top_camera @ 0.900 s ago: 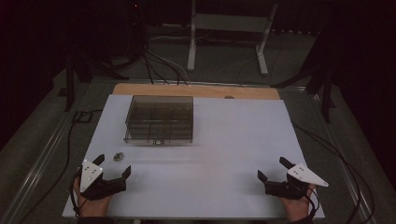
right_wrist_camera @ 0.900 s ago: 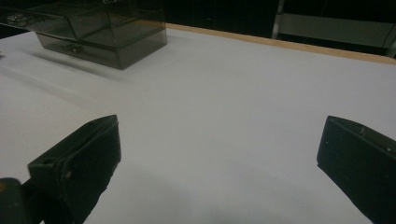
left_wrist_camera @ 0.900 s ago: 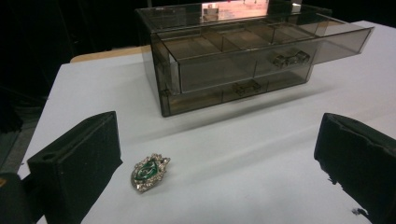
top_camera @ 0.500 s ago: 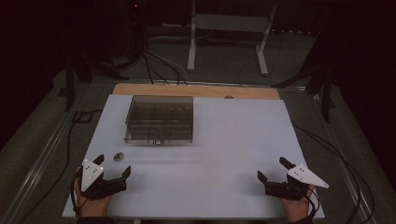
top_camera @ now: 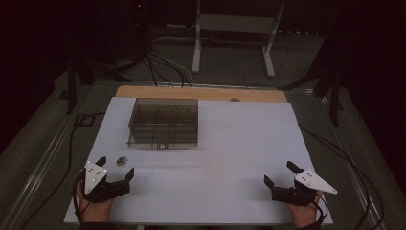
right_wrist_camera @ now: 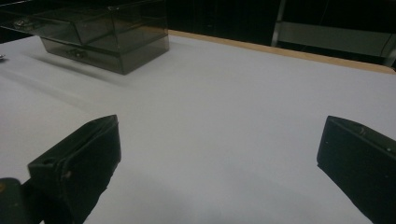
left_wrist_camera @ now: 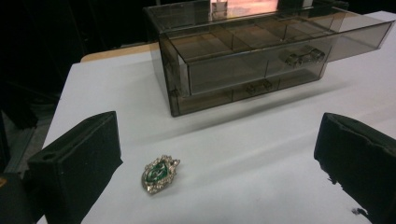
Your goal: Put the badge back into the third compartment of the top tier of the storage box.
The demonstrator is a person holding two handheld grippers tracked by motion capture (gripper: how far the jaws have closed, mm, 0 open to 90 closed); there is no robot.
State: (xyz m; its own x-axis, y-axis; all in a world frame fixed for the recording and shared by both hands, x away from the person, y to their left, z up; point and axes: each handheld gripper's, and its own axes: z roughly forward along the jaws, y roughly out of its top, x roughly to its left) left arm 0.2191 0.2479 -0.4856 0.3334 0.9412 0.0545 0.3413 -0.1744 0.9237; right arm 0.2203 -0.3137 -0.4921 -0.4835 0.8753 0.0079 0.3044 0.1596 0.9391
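Observation:
A small silver brooch with a green stone (left_wrist_camera: 159, 173) lies flat on the white table (top_camera: 230, 143), also visible as a small speck, the brooch (top_camera: 121, 161), near the front left. My left gripper (top_camera: 115, 166) rests just behind it, jaws wide open, with the brooch on the table near the left jaw and untouched. A smoky clear drawer box (top_camera: 164, 122) stands at the back left; its upper drawer (left_wrist_camera: 280, 51) is pulled out. My right gripper (top_camera: 281, 173) sits open at the front right with nothing between its jaws.
A wooden strip (top_camera: 201, 93) runs along the table's far edge. Beyond it stand a white metal stand (top_camera: 230, 33) and cables on a dark floor. Cables trail along both table sides.

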